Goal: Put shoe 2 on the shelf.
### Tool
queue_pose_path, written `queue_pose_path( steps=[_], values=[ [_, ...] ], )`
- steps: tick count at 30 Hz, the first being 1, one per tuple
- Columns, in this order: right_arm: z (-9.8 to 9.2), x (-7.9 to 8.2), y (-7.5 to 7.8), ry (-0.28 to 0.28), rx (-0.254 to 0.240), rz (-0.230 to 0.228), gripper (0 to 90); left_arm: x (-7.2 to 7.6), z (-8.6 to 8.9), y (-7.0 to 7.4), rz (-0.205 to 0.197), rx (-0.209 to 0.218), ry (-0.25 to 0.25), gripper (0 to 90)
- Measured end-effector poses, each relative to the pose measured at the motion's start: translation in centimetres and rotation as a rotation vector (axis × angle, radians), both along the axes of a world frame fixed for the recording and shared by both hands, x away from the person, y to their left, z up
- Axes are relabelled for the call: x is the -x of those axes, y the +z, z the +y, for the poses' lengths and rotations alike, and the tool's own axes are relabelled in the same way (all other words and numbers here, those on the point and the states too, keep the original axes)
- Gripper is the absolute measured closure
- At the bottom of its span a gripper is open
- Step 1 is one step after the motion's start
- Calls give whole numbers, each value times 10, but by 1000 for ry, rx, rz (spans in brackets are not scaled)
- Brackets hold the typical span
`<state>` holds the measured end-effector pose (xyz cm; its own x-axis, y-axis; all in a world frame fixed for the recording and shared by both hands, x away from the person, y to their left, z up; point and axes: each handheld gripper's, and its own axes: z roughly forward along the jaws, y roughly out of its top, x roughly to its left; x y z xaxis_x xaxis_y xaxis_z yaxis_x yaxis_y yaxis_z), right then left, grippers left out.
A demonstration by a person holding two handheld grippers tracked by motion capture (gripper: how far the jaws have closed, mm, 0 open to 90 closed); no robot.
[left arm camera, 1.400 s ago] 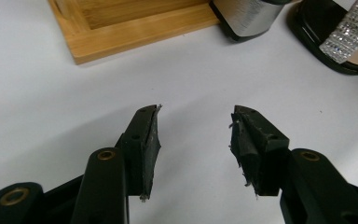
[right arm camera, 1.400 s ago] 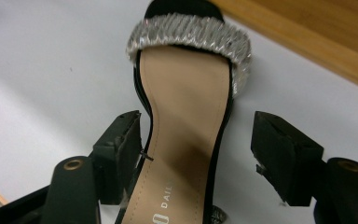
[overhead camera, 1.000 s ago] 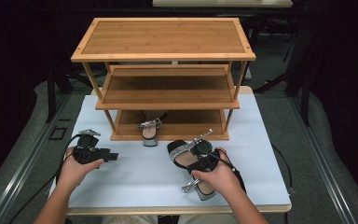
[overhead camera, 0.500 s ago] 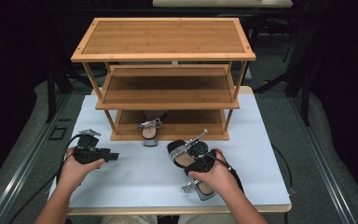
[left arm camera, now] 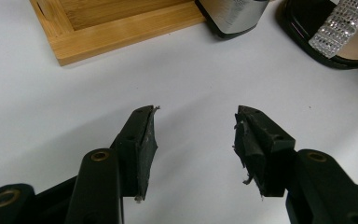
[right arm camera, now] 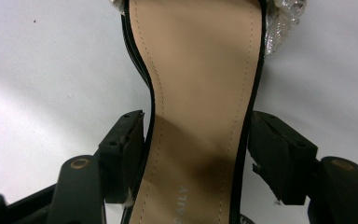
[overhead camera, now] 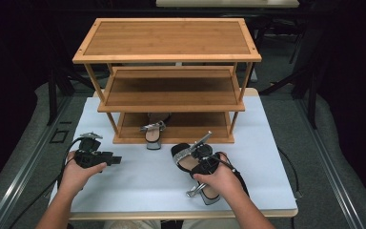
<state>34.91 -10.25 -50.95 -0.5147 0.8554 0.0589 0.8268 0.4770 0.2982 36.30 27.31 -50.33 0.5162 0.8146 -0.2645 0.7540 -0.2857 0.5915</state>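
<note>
A black sandal [overhead camera: 181, 151] with a glittery silver strap lies on the white table, toe toward the rack. My right gripper [overhead camera: 199, 160] straddles its narrow middle; in the right gripper view the tan insole [right arm camera: 200, 70] runs between the pads [right arm camera: 126, 149], which meet both edges. These jaws have just been closing on the sandal. The matching sandal [overhead camera: 153, 131] rests on the rack's bottom shelf with its silver heel [left arm camera: 233, 14] sticking out. My left gripper [overhead camera: 116, 160] [left arm camera: 195, 135] hovers open and empty over bare table at the left.
The three-tier bamboo rack [overhead camera: 167, 43] stands at the back of the table [overhead camera: 138, 186]; its top and middle shelves hold nothing. Its base corner [left arm camera: 121, 28] lies just ahead of the left gripper. Cables trail off both table sides.
My right gripper's jaws have drawn in around the sandal's middle and the hand has shifted slightly. The left hand has stayed put.
</note>
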Motion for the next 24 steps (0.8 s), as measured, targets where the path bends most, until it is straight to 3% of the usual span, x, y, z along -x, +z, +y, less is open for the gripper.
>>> queue_pose_path(
  steps=[5,11,13,24],
  values=[
    [0,-3,1,-17,-8,30,367,0,-1,-1,5,-2,-3,480],
    [-3,-6,2,-6,6,31,391,0,0,-1,4,4,1,480],
    [-5,-8,3,0,-16,51,399,0,1,-1,7,3,0,480],
    [-5,-11,5,24,29,57,403,0,0,-2,5,1,1,480]
  ],
)
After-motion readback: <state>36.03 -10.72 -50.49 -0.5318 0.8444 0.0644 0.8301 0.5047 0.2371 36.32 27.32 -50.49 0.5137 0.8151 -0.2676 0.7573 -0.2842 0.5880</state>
